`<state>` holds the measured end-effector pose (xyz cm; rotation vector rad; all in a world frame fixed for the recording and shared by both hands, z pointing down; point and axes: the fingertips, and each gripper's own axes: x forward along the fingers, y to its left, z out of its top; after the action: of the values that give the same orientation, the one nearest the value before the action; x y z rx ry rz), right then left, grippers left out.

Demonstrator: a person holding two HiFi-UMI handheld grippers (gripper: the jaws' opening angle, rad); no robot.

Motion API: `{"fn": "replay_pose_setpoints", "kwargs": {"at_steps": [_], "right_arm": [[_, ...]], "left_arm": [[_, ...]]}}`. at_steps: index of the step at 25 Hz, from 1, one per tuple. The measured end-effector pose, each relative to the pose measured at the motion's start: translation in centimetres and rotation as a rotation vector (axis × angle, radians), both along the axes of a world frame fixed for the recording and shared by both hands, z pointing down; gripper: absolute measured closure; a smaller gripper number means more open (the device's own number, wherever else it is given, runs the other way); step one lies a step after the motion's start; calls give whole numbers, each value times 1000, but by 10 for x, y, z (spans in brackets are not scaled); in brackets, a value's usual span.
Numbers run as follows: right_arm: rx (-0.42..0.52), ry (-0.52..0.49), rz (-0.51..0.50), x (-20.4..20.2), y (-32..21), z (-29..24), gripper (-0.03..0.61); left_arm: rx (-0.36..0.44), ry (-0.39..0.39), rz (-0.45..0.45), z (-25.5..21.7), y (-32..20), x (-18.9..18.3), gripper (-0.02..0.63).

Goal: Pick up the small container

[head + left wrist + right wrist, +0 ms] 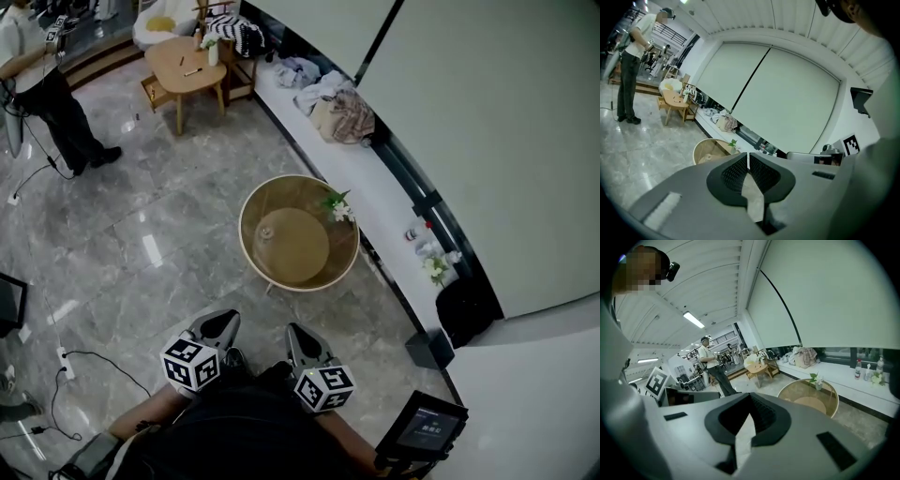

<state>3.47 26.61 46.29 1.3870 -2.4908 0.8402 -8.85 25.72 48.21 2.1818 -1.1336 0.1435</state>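
A round glass-topped table (251, 214) with a wooden rim stands on the marble floor ahead of me. On its glass sits a small clear item (265, 232) that may be the small container, too small to make out. A little vase of white flowers (337, 207) stands at the table's right edge. My left gripper (222, 322) and right gripper (298, 333) hang side by side short of the table, both shut and empty. In the left gripper view the gripper (748, 154) points at the table (701, 149). The right gripper (751, 397) has the table (832, 398) ahead on its right.
A person (47, 84) stands far left by a wooden side table (186, 64). The white window ledge (375, 178) along the right carries clothes (337, 112) and small bottles (417, 232). A black bin (464, 309), a screen (427, 427) and floor cables (66, 361) lie near me.
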Motion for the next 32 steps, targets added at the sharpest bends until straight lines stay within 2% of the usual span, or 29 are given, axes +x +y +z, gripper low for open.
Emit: {"fn": "replay_pose_setpoints", "kwargs": {"at_steps": [10,15,19,27,32], "right_arm": [[-13,-43,-26,-9,-52,15,581],[-2,-65,-71,-8,-89,15,581],[-21,-80,-99,2,-120,24,581],[-100,-85,-119,38,-179,54,581],[-134,-94,-132,49,-219,63,581]], "left_arm": [[-21,-39,-8,14,-48,-3,598],[-14,-58,-52,8,-82,-3,598],[-28,-64,-95,13,-111,4,598],[-73,-52,-101,36,-171,46,598],[-81,-71,-133,39,-212,52,598]]}}
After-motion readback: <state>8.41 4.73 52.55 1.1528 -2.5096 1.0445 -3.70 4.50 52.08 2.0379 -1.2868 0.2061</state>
